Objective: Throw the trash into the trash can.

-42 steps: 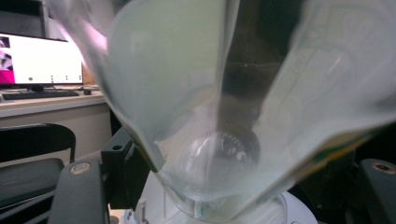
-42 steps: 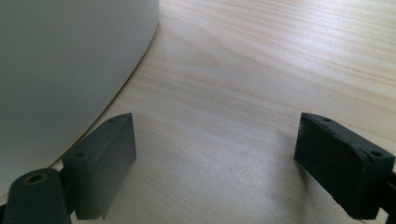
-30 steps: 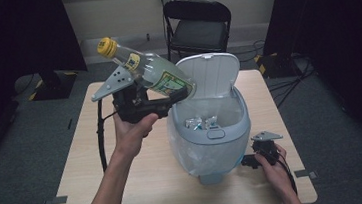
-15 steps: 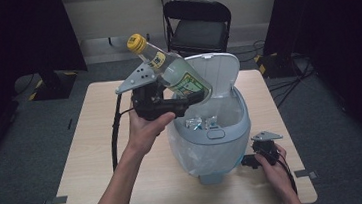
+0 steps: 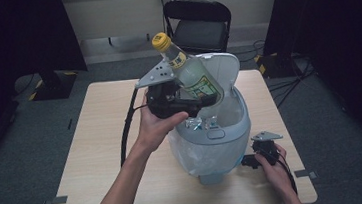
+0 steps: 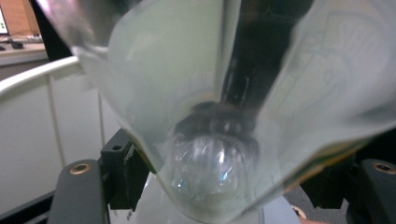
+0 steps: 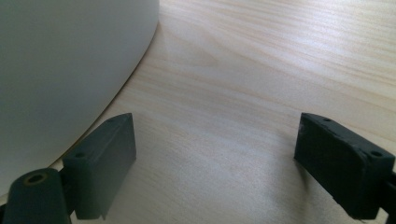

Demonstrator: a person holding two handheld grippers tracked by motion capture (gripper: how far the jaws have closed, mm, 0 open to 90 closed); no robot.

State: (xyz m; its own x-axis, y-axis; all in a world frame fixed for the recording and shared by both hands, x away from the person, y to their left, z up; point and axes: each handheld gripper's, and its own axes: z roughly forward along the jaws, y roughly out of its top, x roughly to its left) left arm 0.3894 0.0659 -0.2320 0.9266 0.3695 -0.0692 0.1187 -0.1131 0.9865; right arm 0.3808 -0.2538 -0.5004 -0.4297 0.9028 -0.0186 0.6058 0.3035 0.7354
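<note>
The table [image 5: 98, 155] has wide bare wood to the left of the bin [image 5: 212, 139], and less room between the bin and the right edge. The left gripper [image 5: 196, 103] has its jaws clamped on the bottle [image 5: 189, 73], held over the bin's open mouth with the raised lid [image 5: 224, 75] just behind. The bottle's long axis tilts, yellow cap up and to the left, base down toward the bin. It is clear plastic, pale, with a green-and-yellow label. The right gripper [image 7: 215, 154] rests on the table beside the bin's base, jaws wide apart and holding nothing.
</note>
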